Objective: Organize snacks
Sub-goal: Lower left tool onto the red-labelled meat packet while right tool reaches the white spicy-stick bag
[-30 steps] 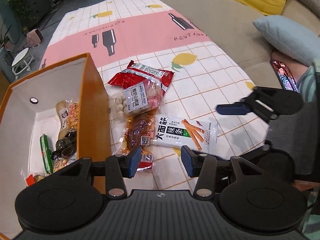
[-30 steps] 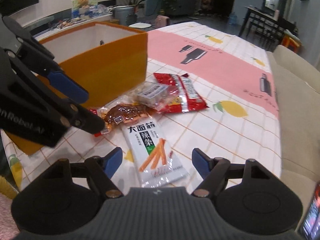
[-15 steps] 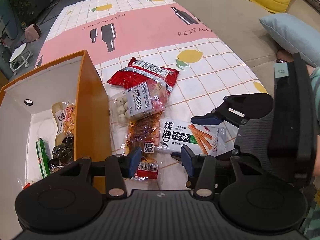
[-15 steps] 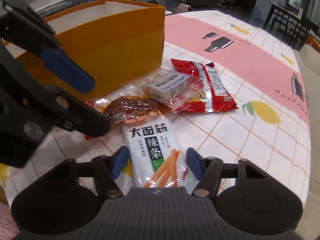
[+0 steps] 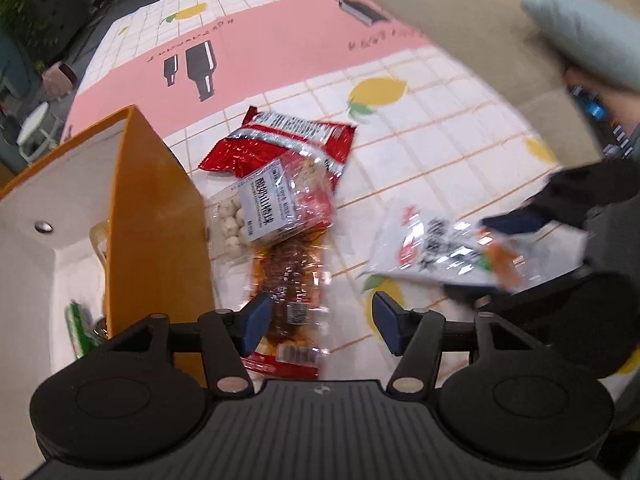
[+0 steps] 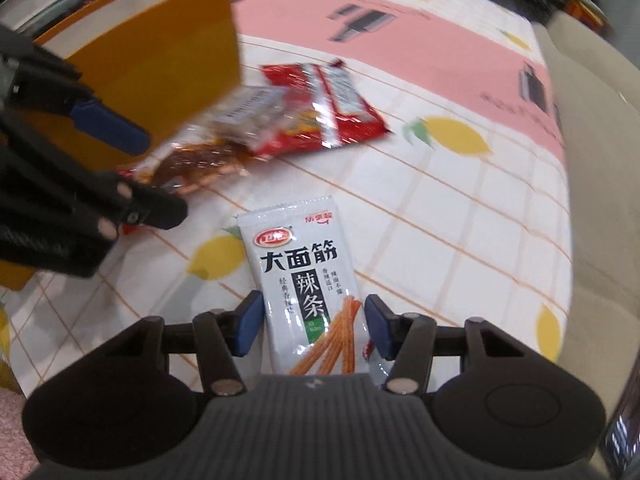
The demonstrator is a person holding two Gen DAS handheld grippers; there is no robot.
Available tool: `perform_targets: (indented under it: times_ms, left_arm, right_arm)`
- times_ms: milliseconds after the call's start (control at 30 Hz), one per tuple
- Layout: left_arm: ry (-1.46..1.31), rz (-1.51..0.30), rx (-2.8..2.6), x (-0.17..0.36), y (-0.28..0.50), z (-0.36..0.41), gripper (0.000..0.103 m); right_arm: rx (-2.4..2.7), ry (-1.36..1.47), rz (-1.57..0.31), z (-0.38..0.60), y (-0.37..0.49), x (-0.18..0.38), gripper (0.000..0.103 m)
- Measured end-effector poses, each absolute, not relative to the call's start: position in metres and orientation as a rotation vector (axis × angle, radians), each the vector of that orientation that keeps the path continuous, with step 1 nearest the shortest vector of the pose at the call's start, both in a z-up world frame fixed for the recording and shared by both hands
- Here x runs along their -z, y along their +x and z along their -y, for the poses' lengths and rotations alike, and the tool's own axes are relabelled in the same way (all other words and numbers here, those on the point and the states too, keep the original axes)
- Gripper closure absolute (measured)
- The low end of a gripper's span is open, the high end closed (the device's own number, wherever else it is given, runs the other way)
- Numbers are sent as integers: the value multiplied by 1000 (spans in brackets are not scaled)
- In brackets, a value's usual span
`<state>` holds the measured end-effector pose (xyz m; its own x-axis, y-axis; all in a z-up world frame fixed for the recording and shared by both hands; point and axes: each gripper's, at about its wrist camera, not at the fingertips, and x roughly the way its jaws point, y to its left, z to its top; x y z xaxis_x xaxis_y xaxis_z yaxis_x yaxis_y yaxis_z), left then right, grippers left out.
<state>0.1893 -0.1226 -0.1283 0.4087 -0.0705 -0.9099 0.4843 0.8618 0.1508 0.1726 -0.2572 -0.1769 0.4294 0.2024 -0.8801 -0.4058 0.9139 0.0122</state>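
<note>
The right gripper (image 6: 312, 326) is closing on the white snack packet (image 6: 308, 292), lifting it off the counter (image 6: 460, 220) toward the orange box (image 6: 160, 60), while the left gripper (image 5: 320, 322) is opening above the brown packet (image 5: 290, 284).

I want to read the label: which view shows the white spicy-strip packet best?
The right wrist view: the white spicy-strip packet faces the camera, sharp, between the right gripper fingers. The left wrist view shows it blurred, tilted off the tablecloth.
</note>
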Motion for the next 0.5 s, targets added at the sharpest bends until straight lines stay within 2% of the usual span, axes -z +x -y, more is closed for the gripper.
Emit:
perform_targets:
  times_ms: [367, 500]
  left_arm:
    - [504, -1135, 311, 159, 215, 134, 31]
    - [451, -1132, 349, 155, 212, 132, 39]
  right_arm:
    - [-359, -206, -1085, 257, 181, 180, 46]
    - [-356, -204, -1089, 258, 181, 179, 45]
